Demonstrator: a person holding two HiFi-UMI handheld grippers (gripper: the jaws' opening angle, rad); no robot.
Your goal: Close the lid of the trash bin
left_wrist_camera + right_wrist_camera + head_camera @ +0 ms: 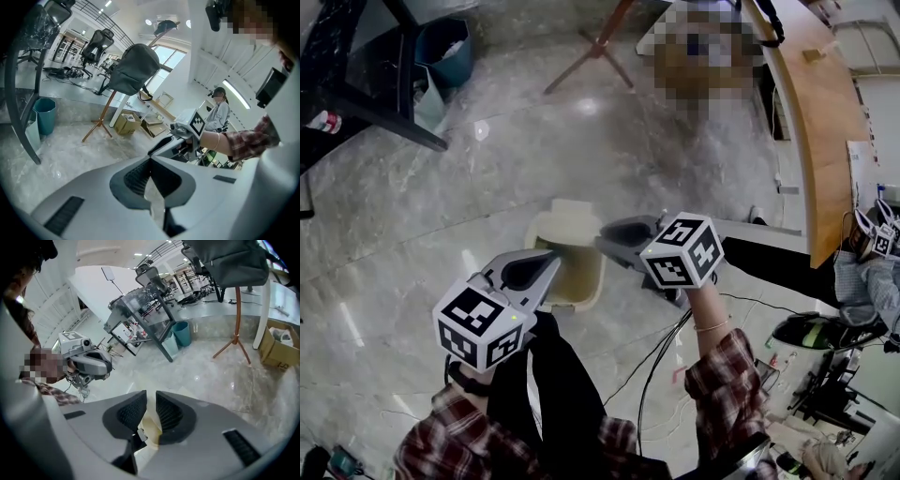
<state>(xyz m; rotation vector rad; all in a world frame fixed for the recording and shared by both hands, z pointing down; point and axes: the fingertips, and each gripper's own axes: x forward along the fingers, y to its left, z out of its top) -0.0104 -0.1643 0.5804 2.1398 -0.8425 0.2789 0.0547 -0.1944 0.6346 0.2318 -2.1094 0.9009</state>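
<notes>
Head view: left gripper [546,270] jaws together, right gripper [614,242] narrowly apart, both empty over open trash bin [584,302], frame centre. Approach step; next, tip lid [572,209] down.

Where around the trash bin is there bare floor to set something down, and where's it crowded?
Bare marble floor lies left of the trash bin, up to the black table legs, and beyond it toward the wooden stand. Right of the bin it is crowded: cables and the curved desk.
</notes>
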